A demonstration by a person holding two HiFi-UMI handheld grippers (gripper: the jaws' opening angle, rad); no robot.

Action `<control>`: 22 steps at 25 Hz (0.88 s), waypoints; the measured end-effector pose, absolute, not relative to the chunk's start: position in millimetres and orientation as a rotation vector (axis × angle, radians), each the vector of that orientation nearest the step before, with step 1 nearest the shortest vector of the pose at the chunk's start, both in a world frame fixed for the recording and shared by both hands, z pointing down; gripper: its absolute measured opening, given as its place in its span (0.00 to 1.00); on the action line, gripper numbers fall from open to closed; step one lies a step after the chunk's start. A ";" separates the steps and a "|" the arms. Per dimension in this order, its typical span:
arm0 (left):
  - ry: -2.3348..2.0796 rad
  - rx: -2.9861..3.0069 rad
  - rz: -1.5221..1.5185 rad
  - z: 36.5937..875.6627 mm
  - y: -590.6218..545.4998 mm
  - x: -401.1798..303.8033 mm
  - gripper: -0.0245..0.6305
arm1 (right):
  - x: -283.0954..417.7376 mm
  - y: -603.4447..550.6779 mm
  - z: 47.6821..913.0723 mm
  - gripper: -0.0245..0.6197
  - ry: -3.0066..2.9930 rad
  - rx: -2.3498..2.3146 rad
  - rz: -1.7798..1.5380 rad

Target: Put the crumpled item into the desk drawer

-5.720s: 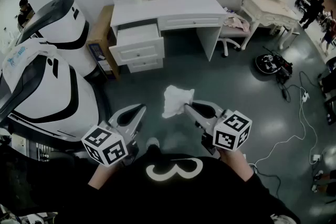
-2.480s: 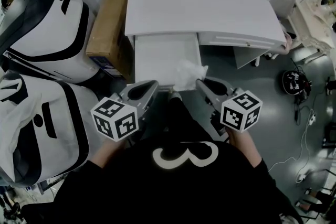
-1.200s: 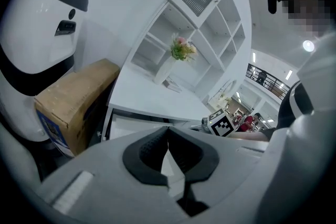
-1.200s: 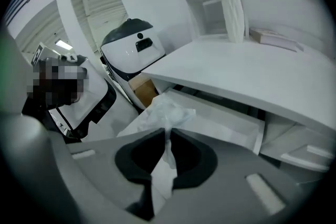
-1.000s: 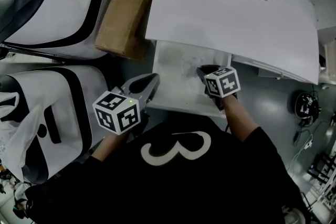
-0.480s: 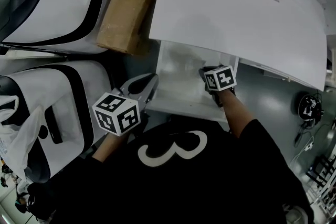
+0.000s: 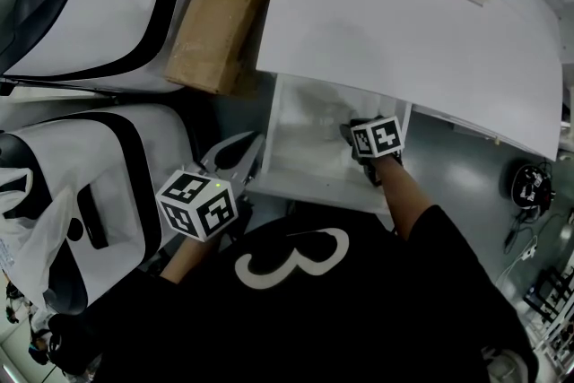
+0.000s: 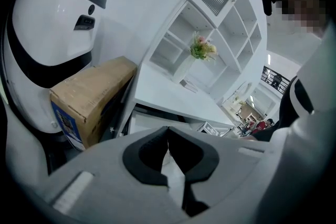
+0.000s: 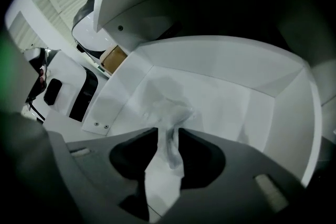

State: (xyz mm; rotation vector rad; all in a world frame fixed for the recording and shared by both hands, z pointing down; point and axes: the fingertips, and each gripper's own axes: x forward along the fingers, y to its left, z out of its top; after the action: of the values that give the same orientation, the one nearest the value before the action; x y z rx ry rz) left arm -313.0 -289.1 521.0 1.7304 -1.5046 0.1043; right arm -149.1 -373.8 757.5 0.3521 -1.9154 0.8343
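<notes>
The desk (image 7: 404,31) overhangs the open drawer (image 7: 309,186), leaving the right gripper (image 9: 164,132) little headroom inside; its jaws are opening with the crumpled item (image 9: 167,110) between them, its bulk on the drawer floor; best to spread them fully and draw straight back, so no fold snags a pad; the left gripper (image 8: 168,131), pressed together and empty, hangs outside the drawer front, well placed to push it shut
</notes>
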 end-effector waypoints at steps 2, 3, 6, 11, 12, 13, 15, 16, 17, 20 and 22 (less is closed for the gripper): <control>-1.503 1.733 0.103 521.2 -289.2 -312.9 0.05 | -147.5 -376.2 755.1 0.30 -1.915 0.369 0.846; -1.503 1.735 0.102 520.9 -289.1 -312.9 0.05 | -146.8 -377.9 752.7 0.32 -1.917 0.380 0.847; -1.501 1.738 0.095 518.3 -287.1 -311.2 0.05 | -145.2 -381.3 740.2 0.34 -1.935 0.399 0.863; -1.474 1.759 0.083 511.8 -281.8 -298.4 0.05 | -136.6 -389.0 702.4 0.34 -2.017 0.447 0.864; -1.470 1.766 0.082 509.6 -281.0 -296.1 0.05 | -135.0 -389.6 691.7 0.34 -2.042 0.462 0.870; -1.468 1.774 0.079 507.0 -280.4 -293.8 0.05 | -133.9 -389.6 679.7 0.34 -2.072 0.474 0.875; -1.464 1.791 0.071 501.4 -278.9 -288.3 0.05 | -132.7 -387.6 652.2 0.34 -2.148 0.492 0.871; -1.460 1.799 0.064 498.7 -277.7 -284.8 0.05 | -132.0 -385.9 637.7 0.33 -2.188 0.501 0.857; -1.454 1.806 0.058 496.0 -276.3 -280.6 0.05 | -130.6 -384.0 623.1 0.31 -2.226 0.512 0.839; -1.437 1.830 0.044 486.2 -272.3 -266.3 0.05 | -123.9 -375.8 579.9 0.27 -2.331 0.543 0.809; -1.429 1.847 0.034 478.1 -268.7 -255.8 0.05 | -120.2 -365.6 549.2 0.24 -2.406 0.537 0.823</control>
State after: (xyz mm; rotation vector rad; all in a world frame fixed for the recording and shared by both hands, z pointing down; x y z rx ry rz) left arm -255.8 -268.7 478.1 1.8470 -1.4286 0.0338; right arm -120.2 -365.6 549.2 0.5372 -2.4057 0.8229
